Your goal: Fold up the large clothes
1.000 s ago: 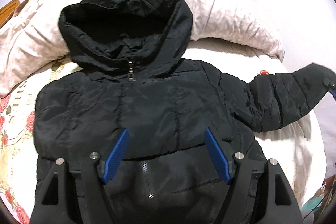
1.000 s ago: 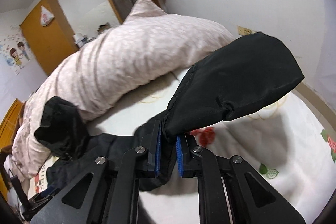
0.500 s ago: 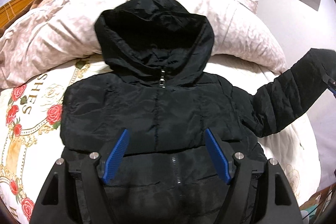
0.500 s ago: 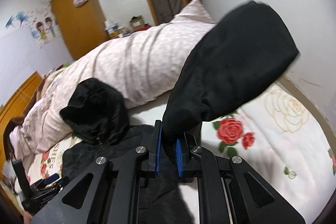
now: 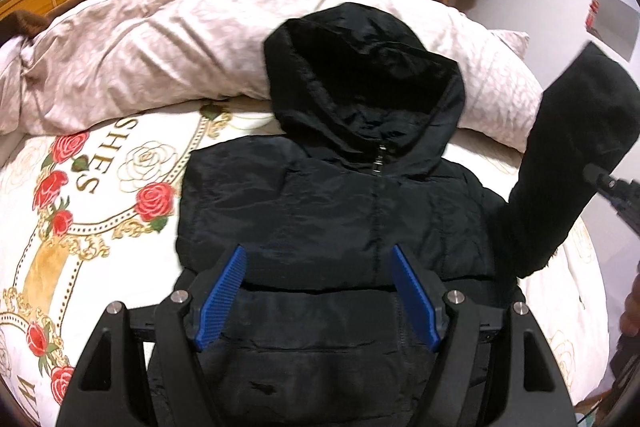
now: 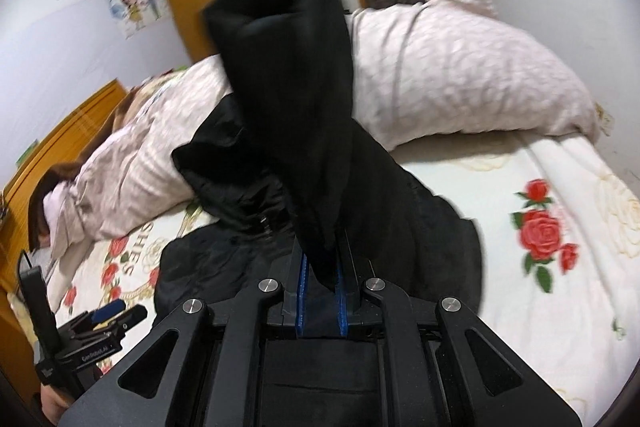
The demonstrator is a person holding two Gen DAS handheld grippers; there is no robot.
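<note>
The left tongs (image 5: 318, 291) stand wide apart with nothing between their blue pads (image 5: 222, 297), hovering over the lower front of a black hooded puffer jacket (image 5: 340, 211) without visibly touching it. The right tongs (image 6: 320, 299) are nearly closed, pinching the black sleeve (image 6: 288, 99) of that jacket between their blue pads; the sleeve rises from the pads toward the upper middle of the right wrist view, lifted clear of the bed. In the left wrist view the same sleeve (image 5: 572, 163) stands up at the right edge of the frame, with the tip of the right tongs against it. The jacket lies front up on a bedsheet (image 5: 100, 195) printed with red roses, zipped to the collar, its hood (image 5: 360, 79) resting on a pale pink duvet (image 5: 160, 39) across the upper frame. The jacket body fills the centre and bottom of the left view, directly beneath the left tongs.
</note>
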